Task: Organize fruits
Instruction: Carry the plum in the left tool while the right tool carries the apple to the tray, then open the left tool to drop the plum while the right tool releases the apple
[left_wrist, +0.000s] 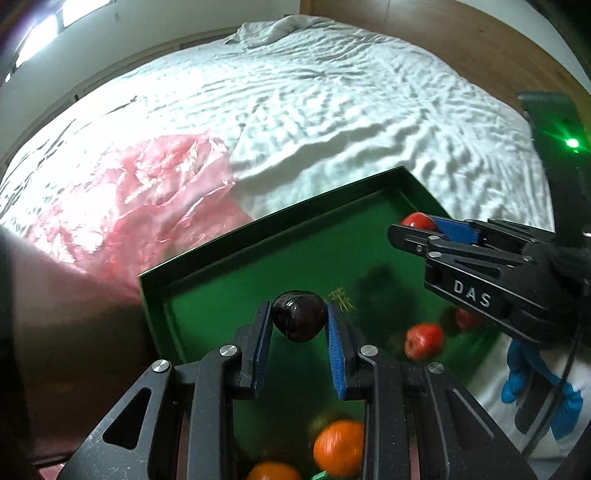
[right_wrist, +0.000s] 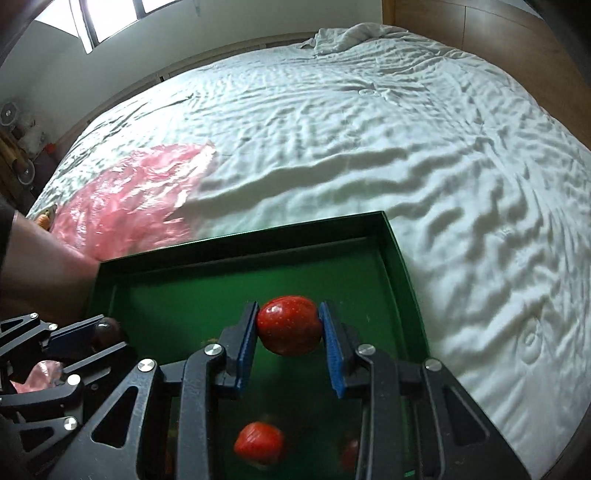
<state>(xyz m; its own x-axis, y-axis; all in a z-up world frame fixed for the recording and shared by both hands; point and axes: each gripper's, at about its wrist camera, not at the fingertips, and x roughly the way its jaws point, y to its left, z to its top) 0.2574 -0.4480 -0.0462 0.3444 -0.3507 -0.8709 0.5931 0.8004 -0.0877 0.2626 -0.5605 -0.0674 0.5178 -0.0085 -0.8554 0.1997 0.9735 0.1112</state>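
Observation:
A green tray (left_wrist: 258, 229) lies on the bed; it also shows in the right wrist view (right_wrist: 400, 258). My left gripper (left_wrist: 299, 321) is shut on a dark plum (left_wrist: 298, 320) and holds it above the tray's left part. My right gripper (right_wrist: 289, 326) is shut on a red strawberry (right_wrist: 289, 325) above the tray's right part; it also shows in the left wrist view (left_wrist: 415, 225). In the tray lie two oranges (left_wrist: 338, 446) and other strawberries (left_wrist: 424, 340), one (right_wrist: 259, 443) below my right gripper.
A crumpled pink plastic bag (left_wrist: 140, 199) lies on the white sheet (left_wrist: 332, 103) left of the tray. A person's bare arm (right_wrist: 40, 266) is at the left. A blue glove (left_wrist: 517, 373) shows at lower right. A wooden headboard (right_wrist: 498, 33) borders the bed.

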